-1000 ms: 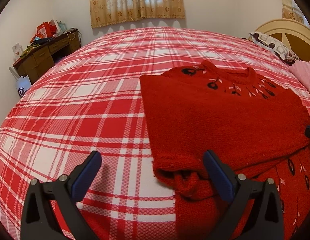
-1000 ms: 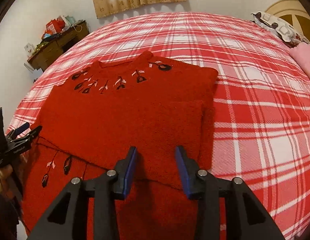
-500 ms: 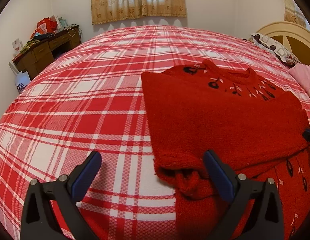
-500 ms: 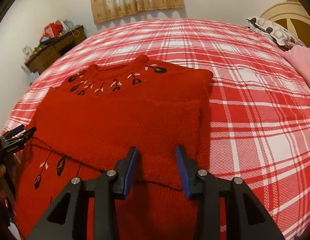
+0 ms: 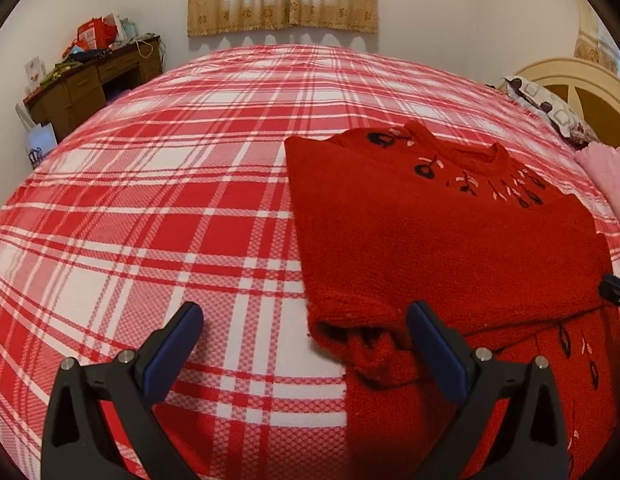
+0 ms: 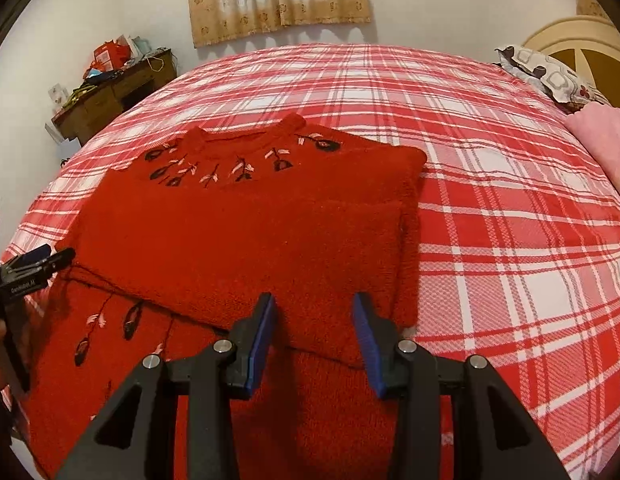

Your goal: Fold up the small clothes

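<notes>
A red knitted sweater (image 5: 441, 240) with dark embroidered flowers lies flat on the plaid bed, sleeves folded across its body. It also shows in the right wrist view (image 6: 246, 232). My left gripper (image 5: 306, 328) is wide open and empty, above the sweater's left lower corner by the folded cuff. My right gripper (image 6: 313, 320) is open with a narrower gap, empty, above the lower edge of the folded sleeve. The left gripper's tips (image 6: 38, 260) show at the left edge of the right wrist view.
The bed has a red and white plaid cover (image 5: 170, 208). A wooden desk (image 5: 94, 84) with clutter stands at the far left wall. A patterned pillow (image 5: 549, 108) and pink blanket (image 6: 601, 140) lie by the headboard at right.
Both grippers have drawn back and tilted up a little, so the sweater sits lower in both views. The sweater itself has not moved. Both jaws keep their gaps.
</notes>
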Demonstrator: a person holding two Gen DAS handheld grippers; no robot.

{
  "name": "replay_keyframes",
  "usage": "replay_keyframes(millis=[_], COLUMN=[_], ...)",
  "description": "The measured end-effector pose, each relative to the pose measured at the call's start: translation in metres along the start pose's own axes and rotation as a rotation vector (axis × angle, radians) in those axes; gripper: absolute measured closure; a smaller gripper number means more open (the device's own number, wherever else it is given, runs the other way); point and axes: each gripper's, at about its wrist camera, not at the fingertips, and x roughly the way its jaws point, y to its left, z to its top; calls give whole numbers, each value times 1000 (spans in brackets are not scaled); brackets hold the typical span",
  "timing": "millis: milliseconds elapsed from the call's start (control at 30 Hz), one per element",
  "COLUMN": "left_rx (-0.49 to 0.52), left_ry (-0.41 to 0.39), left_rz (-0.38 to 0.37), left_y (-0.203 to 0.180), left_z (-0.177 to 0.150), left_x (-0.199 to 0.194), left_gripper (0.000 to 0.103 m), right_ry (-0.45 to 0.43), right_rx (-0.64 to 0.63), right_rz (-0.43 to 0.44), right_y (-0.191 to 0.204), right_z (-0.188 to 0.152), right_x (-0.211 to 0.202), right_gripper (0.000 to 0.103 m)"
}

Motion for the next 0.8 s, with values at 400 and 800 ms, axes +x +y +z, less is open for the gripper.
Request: replay_keyframes(millis=[400,800], left_rx=[78,106], left_ry=[-26,-30], left_rz=[-68,-108], left_y=[-26,-42], left_z=[-16,-37], left_x=[-38,-65], left_gripper=[0,0], right_ry=[-27,2], right_rx=[-38,-45], right_rz=[-43,9], right_y=[11,24], right_z=[-13,-43], right_x=[-20,-41], right_gripper=[57,56])
